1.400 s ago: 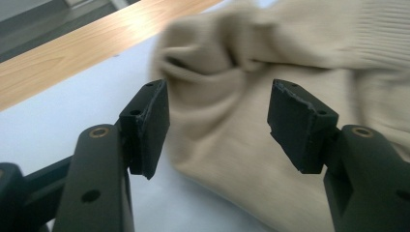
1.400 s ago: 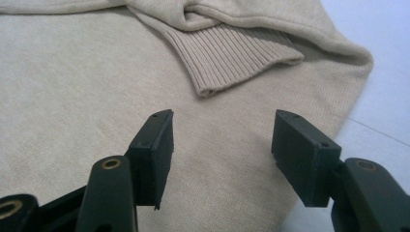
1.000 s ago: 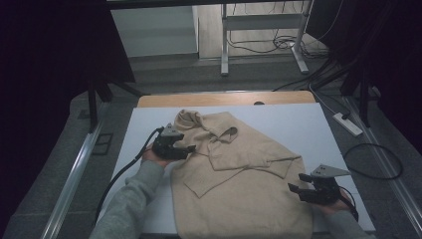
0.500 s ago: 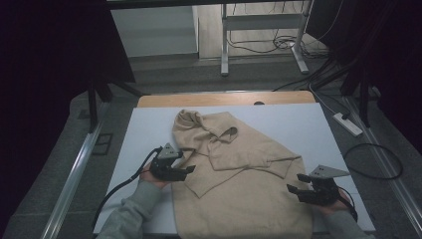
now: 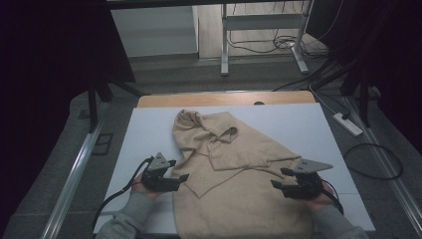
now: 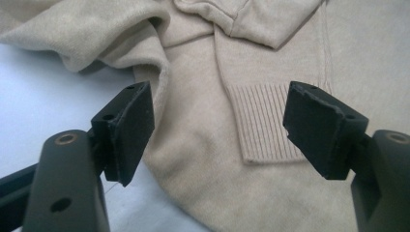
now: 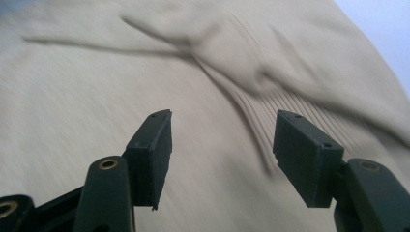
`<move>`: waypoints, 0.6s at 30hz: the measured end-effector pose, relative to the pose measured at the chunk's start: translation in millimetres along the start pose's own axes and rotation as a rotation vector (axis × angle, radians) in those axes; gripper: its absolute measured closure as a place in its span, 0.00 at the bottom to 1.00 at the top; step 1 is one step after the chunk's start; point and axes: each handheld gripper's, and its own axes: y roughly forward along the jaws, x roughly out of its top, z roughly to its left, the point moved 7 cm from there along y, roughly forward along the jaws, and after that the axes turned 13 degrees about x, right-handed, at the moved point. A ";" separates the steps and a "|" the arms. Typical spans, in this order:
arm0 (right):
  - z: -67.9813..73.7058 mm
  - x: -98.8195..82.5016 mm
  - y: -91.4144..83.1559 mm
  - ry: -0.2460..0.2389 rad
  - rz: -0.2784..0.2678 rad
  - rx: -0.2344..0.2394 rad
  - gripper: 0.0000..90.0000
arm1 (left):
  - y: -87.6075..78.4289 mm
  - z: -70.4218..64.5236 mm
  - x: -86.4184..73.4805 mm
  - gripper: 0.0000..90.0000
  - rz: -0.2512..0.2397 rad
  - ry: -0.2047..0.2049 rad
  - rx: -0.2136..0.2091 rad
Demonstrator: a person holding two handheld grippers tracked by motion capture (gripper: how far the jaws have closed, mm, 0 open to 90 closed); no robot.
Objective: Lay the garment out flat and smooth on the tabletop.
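Beige sweater (image 5: 239,184) spread mid-desk, hem at the near edge — both sleeves already folded across the chest. Left tool (image 5: 180,178) and right tool (image 5: 276,180) held wide open, nothing gripped. Body folds judged outstanding.

dim high view; right view seems motion-blurred.
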 end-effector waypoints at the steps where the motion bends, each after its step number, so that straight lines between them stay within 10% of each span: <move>1: 2.8 6.5 7.2 -0.019 0.007 0.016 0.43 | -0.2 -0.4 -0.2 0.30 0.000 0.001 0.003; 11: 23.9 72.6 103.3 -0.192 0.112 0.116 0.41 | -1.4 -1.5 -1.0 0.29 -0.004 0.009 0.000; 18: 16.3 72.8 150.3 -0.241 0.248 0.100 0.35 | -0.1 -0.9 -3.5 0.29 0.000 0.003 -0.009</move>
